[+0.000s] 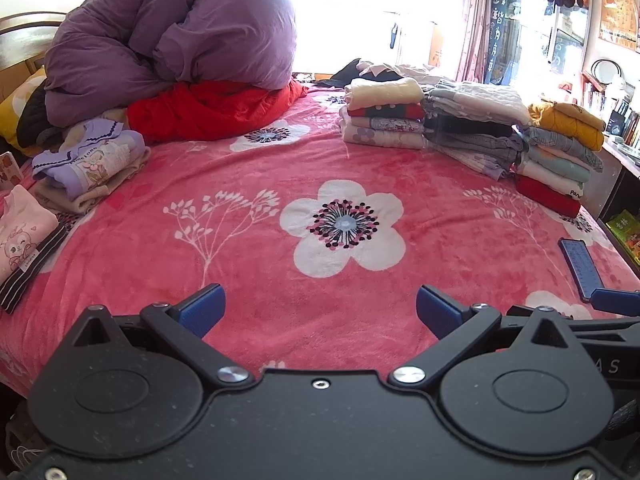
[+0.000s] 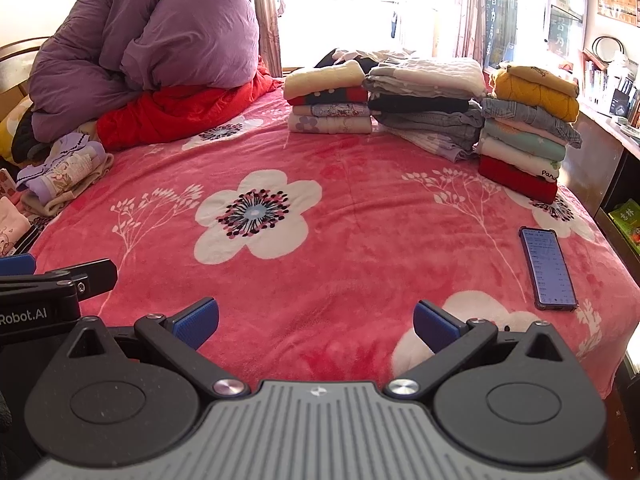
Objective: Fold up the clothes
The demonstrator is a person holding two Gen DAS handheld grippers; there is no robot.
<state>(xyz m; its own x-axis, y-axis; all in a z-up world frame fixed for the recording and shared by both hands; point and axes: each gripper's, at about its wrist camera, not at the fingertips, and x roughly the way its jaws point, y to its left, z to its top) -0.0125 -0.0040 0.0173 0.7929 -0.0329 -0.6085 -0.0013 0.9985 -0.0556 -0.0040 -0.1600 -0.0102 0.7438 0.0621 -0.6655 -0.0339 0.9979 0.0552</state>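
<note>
Pink flowered blanket (image 2: 340,200) covers the bed, bare across its middle. Three stacks of folded clothes (image 2: 428,104) line its far right edge; a smaller folded pile (image 1: 90,168) lies at the left edge. A phone (image 2: 547,268) rests near the right edge. Left gripper (image 1: 320,312) and right gripper (image 2: 316,322) hover over the near edge, jaws wide, holding nothing.

Daylight floods in from the far window (image 1: 360,12), which is blown out to white in both my views. The pink blanket (image 2: 340,184) is evenly lit and sharp. Fisheye bending curves the edges, and the corners darken.
</note>
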